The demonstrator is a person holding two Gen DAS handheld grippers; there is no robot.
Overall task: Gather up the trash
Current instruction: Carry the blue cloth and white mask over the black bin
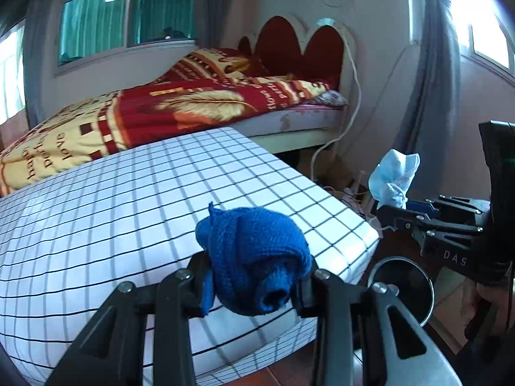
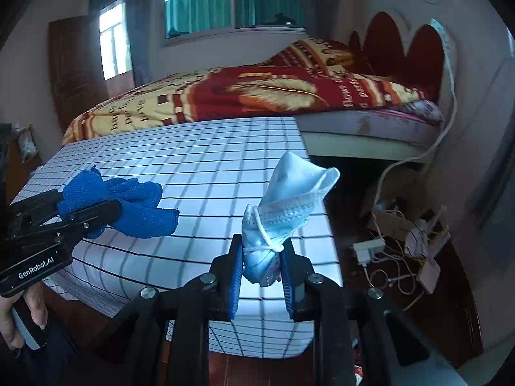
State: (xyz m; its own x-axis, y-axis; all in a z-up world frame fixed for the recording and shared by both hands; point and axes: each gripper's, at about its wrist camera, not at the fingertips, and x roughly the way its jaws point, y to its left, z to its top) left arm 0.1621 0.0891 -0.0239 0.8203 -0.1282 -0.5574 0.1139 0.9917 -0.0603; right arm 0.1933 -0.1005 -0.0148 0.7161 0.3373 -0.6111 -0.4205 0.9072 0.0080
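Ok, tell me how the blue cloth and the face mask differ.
The cloth is deep blue and thick, knitted-looking; the mask is pale blue, thin and pleated. The cloth is bunched into a rounded wad; the mask is crumpled, sticks up to a flared top and has a white ear loop around it. The left tool grips the cloth, the right tool the mask. Both are held over the checked mattress.

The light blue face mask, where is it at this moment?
The face mask is pinched between the fingers of the right gripper, held above the near edge of the checked mattress, with the cable clutter on the floor at its right.
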